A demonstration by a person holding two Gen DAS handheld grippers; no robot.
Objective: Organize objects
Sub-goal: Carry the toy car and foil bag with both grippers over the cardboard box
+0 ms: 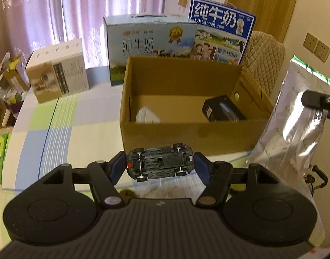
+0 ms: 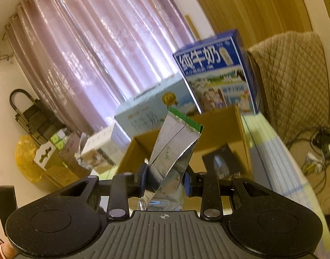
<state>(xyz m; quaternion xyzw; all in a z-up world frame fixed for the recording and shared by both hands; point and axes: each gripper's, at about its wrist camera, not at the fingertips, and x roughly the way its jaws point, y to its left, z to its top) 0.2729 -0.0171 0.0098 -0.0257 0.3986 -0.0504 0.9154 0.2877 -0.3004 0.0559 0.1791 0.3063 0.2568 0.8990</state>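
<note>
At about nine o'clock on the checked worktop [image 1: 63,129] stands a white carton [image 1: 59,73], and behind the middle, toward twelve o'clock, a pale blue milk case [image 1: 147,41] with a darker blue milk case [image 1: 223,30] at its one o'clock side. In front of them sits the open cardboard box [image 1: 186,133], holding a white item [image 1: 147,114] at its left and a black packet [image 1: 223,108] at its right. The left gripper [image 1: 160,164] is pinching a toy car [image 1: 160,164] end to end between its blue pads, the car's underside and wheels turned toward the camera, held above the worktop just short of the box's near wall. At three o'clock, the right gripper [image 2: 165,179] is clamped on the lower part of a silver foil pouch [image 2: 175,149], which stands upright with its green-edged top seam uppermost, in front of the box and off the worktop.
</note>
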